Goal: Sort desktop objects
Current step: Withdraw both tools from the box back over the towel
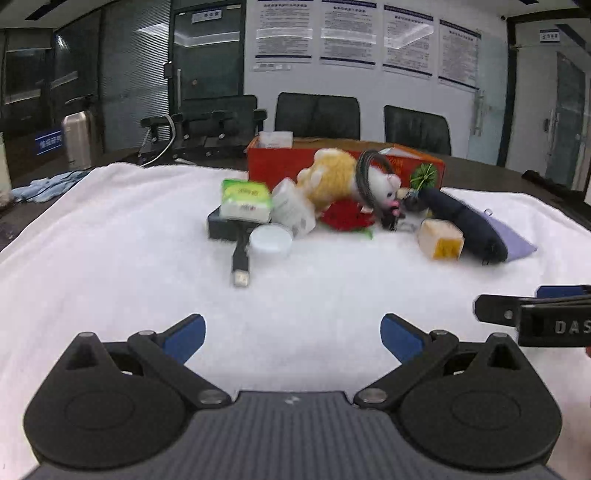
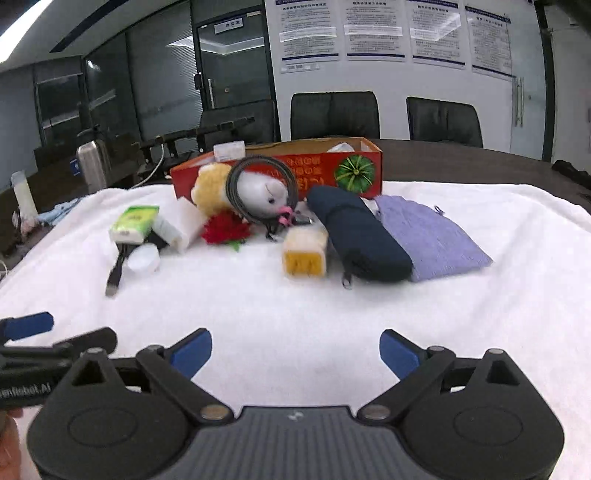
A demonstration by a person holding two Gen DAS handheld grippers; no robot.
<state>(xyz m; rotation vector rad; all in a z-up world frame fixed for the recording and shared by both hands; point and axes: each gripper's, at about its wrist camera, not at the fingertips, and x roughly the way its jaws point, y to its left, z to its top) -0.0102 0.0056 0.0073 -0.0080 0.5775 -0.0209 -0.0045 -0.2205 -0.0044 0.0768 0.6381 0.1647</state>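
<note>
Left gripper (image 1: pixel 291 338) & right gripper (image 2: pixel 295 350): both spread wide, nothing held, low in frame. Clutter pile (plush toy (image 2: pixel 255 194), red box (image 2: pixel 314 166) behind) sits mid-frame on white towel (image 2: pixel 332 314).

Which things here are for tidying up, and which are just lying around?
For the job: tissue pack, white jar, red flower, plush toy, navy case, purple pouch, red box.
Just lying about: steel flask, chairs, wall posters.
</note>
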